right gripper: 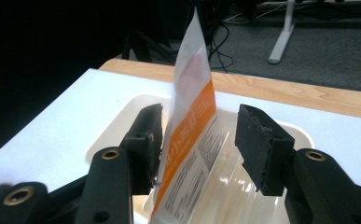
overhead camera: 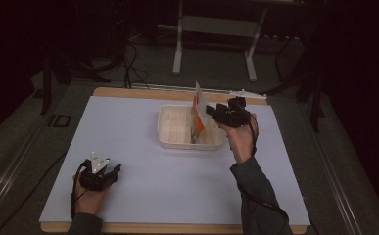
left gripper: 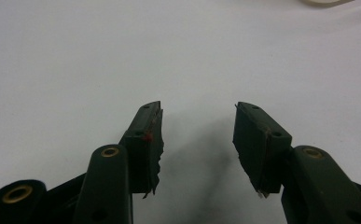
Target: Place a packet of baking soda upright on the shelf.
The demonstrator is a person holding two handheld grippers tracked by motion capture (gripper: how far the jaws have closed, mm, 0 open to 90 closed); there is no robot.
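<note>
A flat, glossy packet [right gripper: 190, 116], white with an orange band, stands on edge in the shallow, ribbed white plastic tray [overhead camera: 170, 139], apparently propped against its wall. The right tongs [right gripper: 199, 142] straddle it with jaws wide, likely just releasing. The left tongs [left gripper: 197, 140] rest open and empty on the matte white desk [overhead camera: 143, 191].

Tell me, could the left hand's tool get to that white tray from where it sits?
Probably yes. The left gripper rests with jaws open, and bare white table lies between it and the tray.
</note>
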